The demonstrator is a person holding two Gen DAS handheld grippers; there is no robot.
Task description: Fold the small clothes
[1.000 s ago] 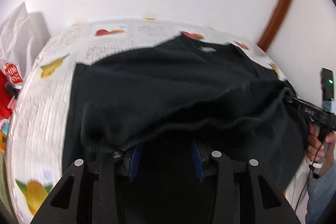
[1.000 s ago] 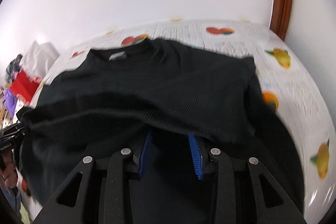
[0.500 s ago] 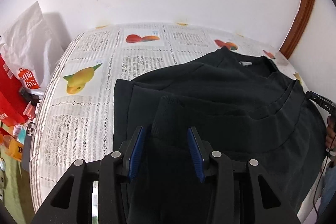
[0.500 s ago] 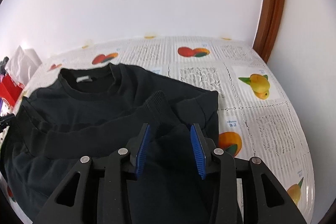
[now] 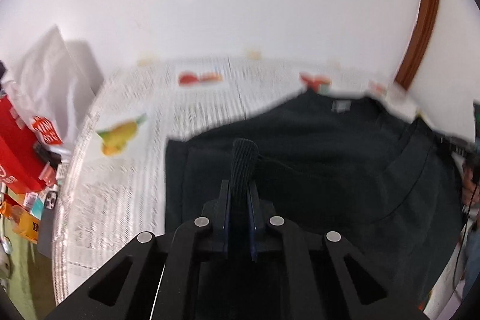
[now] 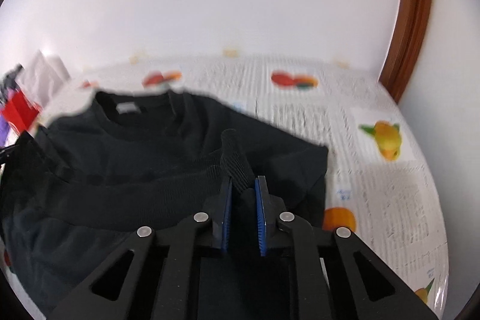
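Left tongs just closed, pinching ribbed cuff; right tongs just closed on other cuff. Black sweater lies on fruit-print worktop, hem folded up. Best move: carry both sleeves inward together, level, lay flat

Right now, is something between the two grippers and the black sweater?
No, nothing visible. The left gripper has just closed on a ribbed cuff of the black sweater. The right gripper has just closed on the other cuff.
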